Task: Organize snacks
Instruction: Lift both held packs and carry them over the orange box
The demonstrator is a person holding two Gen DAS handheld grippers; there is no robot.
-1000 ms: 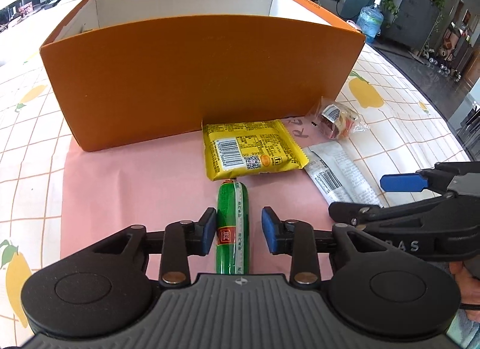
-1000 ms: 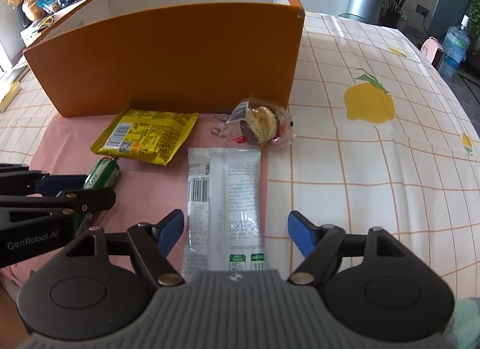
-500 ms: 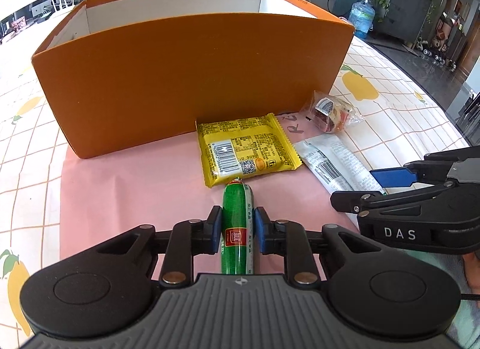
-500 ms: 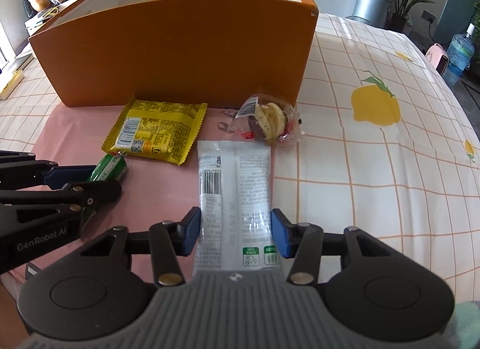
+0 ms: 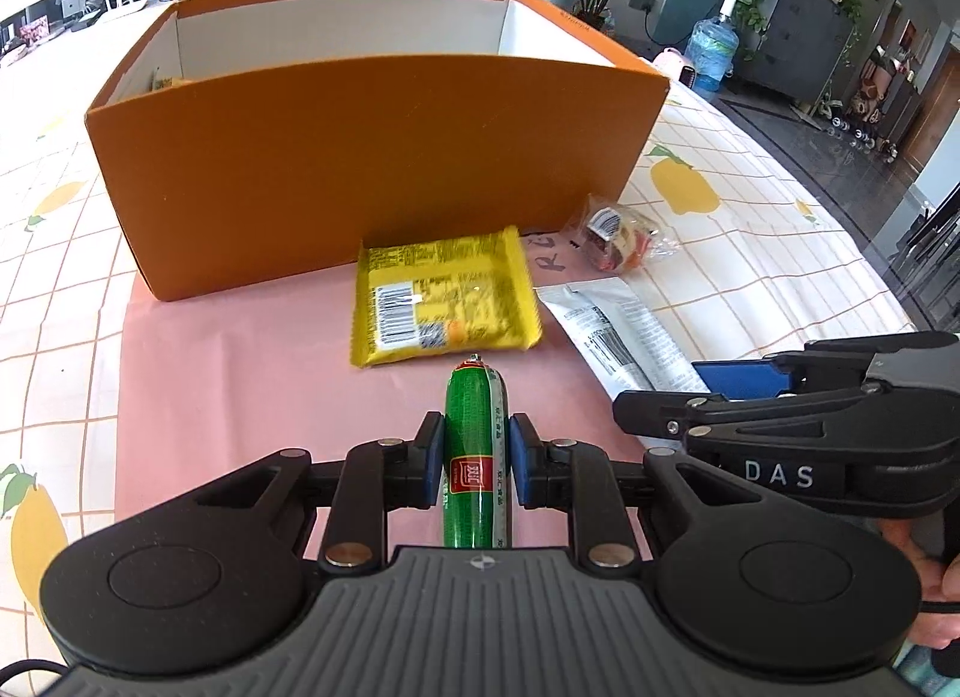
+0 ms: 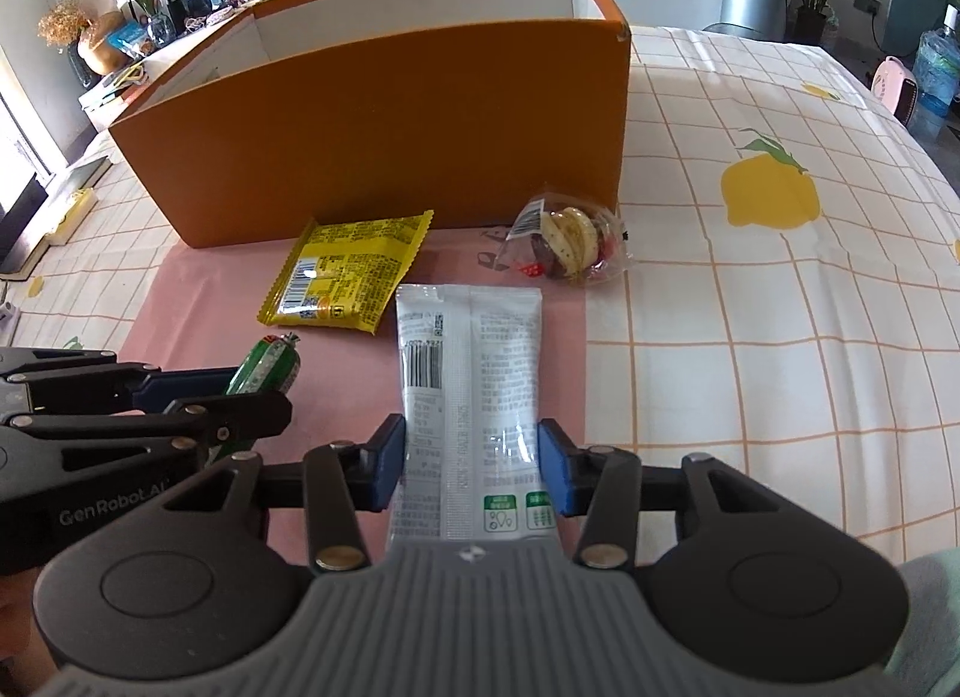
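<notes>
My left gripper (image 5: 477, 457) is shut on a green sausage stick (image 5: 474, 397), pads pressed on both its sides, above the pink mat (image 5: 240, 373). The jaws of my right gripper (image 6: 472, 469) are closing on a white snack packet (image 6: 471, 349). Its blue pads touch both long edges of the packet's near end. Ahead on the mat lies a yellow packet (image 5: 444, 301), barcode side up. A clear bag of mixed snacks (image 6: 570, 244) lies at the mat's far right. Behind them stands the open orange box (image 5: 372, 157).
The box's near wall (image 6: 390, 127) rises right behind the yellow packet (image 6: 354, 271). Something yellow shows inside the box at its left end (image 5: 163, 83). A lemon-print checked cloth (image 6: 780, 337) covers the table. The two grippers sit close side by side.
The left jaws closed onto the green sausage stick. The right jaws narrowed from wide open until the pads met the white packet. The orange box's inside shows more in both views.
</notes>
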